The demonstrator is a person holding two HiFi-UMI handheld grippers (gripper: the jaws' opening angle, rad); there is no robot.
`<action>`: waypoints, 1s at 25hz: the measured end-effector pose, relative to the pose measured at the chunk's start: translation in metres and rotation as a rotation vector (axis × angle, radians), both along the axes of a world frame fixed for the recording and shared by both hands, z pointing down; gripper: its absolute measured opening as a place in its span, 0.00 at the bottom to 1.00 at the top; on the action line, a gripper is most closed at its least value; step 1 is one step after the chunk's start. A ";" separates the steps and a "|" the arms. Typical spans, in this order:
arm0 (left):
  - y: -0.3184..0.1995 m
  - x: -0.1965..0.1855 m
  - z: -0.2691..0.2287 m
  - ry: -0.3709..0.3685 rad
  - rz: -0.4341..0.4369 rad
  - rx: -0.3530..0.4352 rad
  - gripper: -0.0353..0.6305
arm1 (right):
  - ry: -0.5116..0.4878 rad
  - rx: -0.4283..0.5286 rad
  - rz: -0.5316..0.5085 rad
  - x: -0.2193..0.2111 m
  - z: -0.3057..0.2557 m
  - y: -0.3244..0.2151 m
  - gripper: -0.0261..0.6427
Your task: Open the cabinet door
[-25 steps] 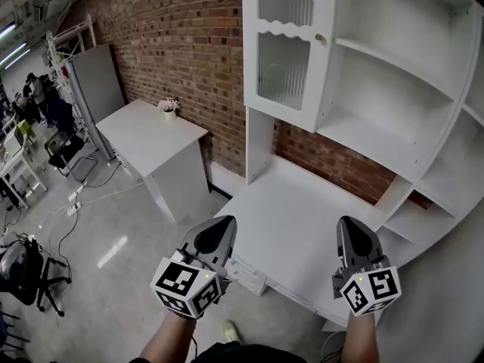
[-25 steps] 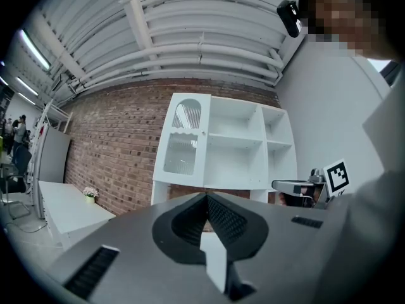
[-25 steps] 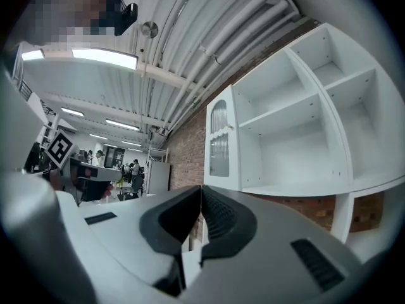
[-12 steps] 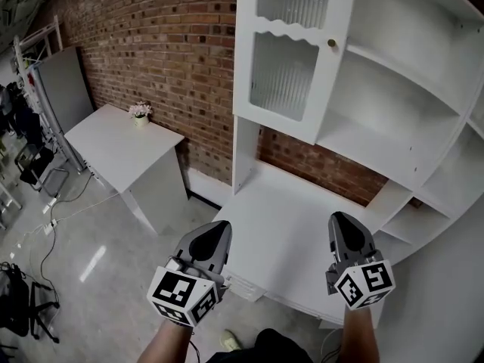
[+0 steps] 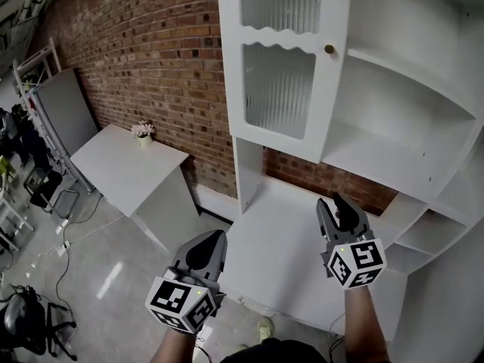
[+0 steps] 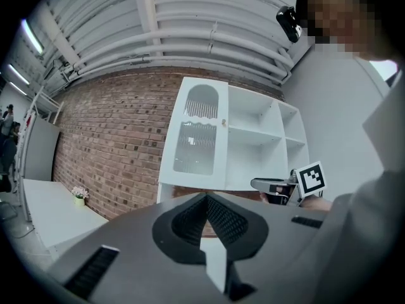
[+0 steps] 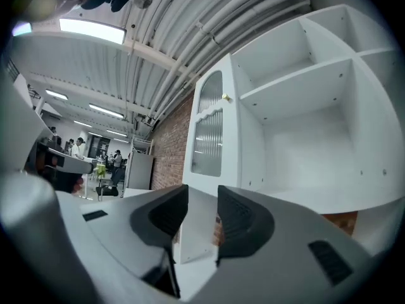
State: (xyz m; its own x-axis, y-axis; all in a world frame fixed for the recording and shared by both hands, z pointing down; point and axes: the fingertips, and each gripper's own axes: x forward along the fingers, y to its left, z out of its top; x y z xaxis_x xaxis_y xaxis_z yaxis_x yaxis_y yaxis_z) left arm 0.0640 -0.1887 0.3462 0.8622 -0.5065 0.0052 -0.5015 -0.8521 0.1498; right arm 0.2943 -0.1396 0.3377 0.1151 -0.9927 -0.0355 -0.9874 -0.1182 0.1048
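Note:
The white cabinet's glass-paned door [image 5: 280, 59] stands closed at the upper left of the unit, with a small brass knob [image 5: 329, 49] at its right edge. It also shows in the left gripper view as the door [image 6: 196, 138] and in the right gripper view as the door [image 7: 209, 132] with its knob [image 7: 224, 97]. My left gripper [image 5: 214, 239] is shut and empty, low over the desk's front edge. My right gripper [image 5: 338, 205] hovers over the desk below the knob. Its jaws are opening with nothing between them.
A white desk surface [image 5: 280, 233] juts out under the door. Open shelves [image 5: 401, 104] fill the unit's right side. A white side table [image 5: 121, 165] with a small flower pot [image 5: 142, 131] stands left, against the brick wall [image 5: 151, 44].
Both grippers have moved forward toward the cabinet, which now looms closer. The right gripper's jaws, shut before, have parted.

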 end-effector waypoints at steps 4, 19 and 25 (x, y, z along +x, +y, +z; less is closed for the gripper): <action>-0.016 0.015 -0.015 0.001 -0.024 0.026 0.06 | 0.030 -0.004 0.030 0.023 -0.005 -0.037 0.26; -0.058 0.061 -0.013 -0.045 -0.106 0.045 0.06 | 0.046 -0.013 0.150 0.097 -0.003 -0.135 0.44; -0.065 0.067 -0.007 -0.060 -0.126 0.034 0.06 | 0.052 -0.011 0.160 0.086 -0.001 -0.143 0.45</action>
State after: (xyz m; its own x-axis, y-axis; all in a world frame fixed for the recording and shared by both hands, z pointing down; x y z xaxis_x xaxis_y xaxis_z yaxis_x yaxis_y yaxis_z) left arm 0.1310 -0.2538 0.3392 0.7905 -0.6114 0.0359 -0.6119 -0.7860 0.0880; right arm 0.3799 -0.2824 0.3365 0.2697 -0.9623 -0.0347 -0.9495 -0.2717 0.1571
